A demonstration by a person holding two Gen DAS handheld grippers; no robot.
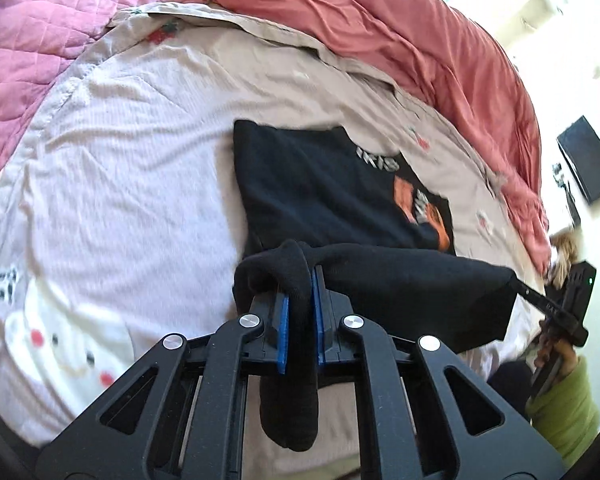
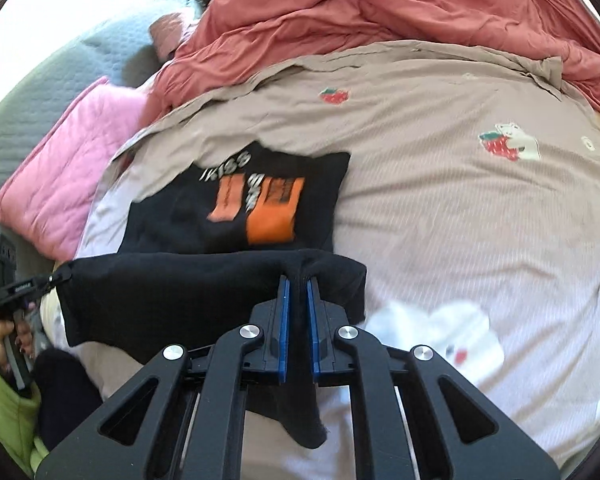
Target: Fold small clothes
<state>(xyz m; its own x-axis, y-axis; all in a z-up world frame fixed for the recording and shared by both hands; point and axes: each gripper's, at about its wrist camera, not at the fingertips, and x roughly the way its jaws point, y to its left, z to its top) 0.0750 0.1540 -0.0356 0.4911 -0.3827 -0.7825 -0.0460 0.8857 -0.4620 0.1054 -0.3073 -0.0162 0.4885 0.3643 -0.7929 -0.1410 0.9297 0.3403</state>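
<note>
The bed [image 2: 440, 208], covered by a beige sheet with strawberry prints, takes up most of both views, with a rumpled coral duvet [image 2: 380, 12] bunched along its far side and a pink quilted pillow [image 2: 64, 168] toward one end. On the sheet lies the black T-shirt [image 2: 236, 216] with an orange print — its far part flat on the bed, its near edge raised and stretched between the two claws. The left claw [image 1: 300, 280] is clamped tight on one corner of that edge, fabric hanging down between its blue pads; the right claw [image 2: 298, 284] is likewise closed on the other corner. This looks like the fold itself in progress: the near hem is up, and the next move likely calls for carrying both corners evenly toward the far edge — keeping the cloth taut — before letting go.
</note>
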